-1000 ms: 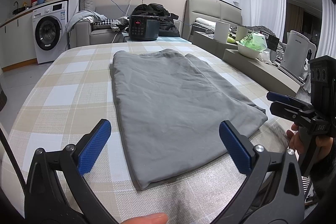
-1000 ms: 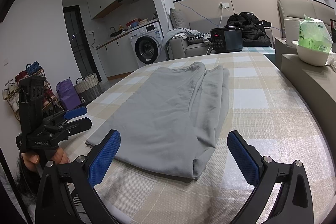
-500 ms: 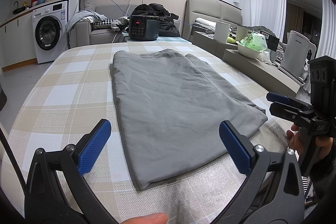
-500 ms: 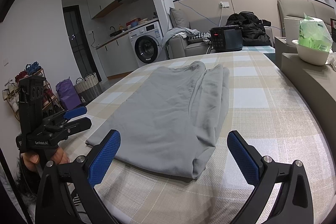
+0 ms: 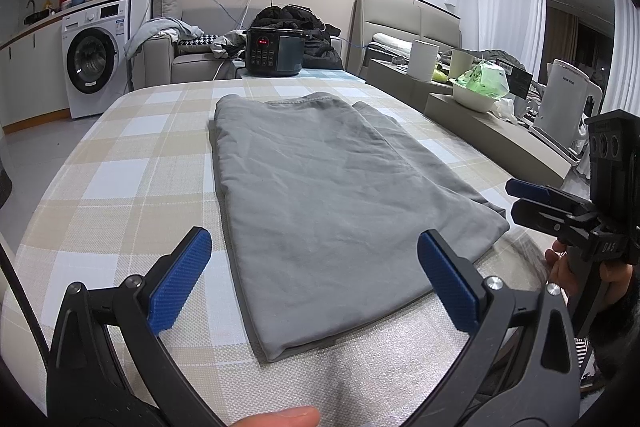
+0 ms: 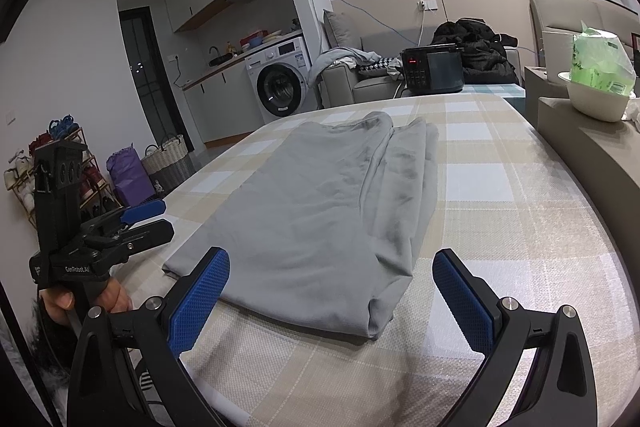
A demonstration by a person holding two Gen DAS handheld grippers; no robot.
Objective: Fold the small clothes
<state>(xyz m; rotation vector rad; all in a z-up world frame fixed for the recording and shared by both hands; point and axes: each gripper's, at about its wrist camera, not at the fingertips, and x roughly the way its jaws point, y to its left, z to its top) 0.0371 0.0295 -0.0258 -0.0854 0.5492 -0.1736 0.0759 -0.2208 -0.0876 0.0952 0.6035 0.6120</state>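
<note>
We see a grey garment (image 5: 332,195) lying folded flat on the checked table (image 5: 132,187), its near edge just ahead of both claws and its far end reaching toward the far side of the table. In the left wrist view our left claw (image 5: 316,283) stands wide, its blue pads apart and holding nothing, above the near edge of the cloth; a fingertip (image 5: 280,417) shows at the bottom of the picture. To the right, off the table's edge, our right claw (image 5: 520,201) is seen side-on in a hand (image 5: 592,267), one finger above the other with a gap between them. From the right wrist view the right claw (image 6: 332,299) is wide as well and empty, with the garment's near right corner between and just beyond its pads; the left claw (image 6: 156,217) hovers at the left, off the table. As for containers: a white bowl (image 5: 476,99) on the ledge at the right holds a green plastic bag (what is inside it we cannot tell), a dark cooker (image 5: 276,51) sits closed beyond the far end of the table, and a woven basket (image 6: 168,163) stands on the floor at the left beside a purple bag (image 6: 130,175).
</note>
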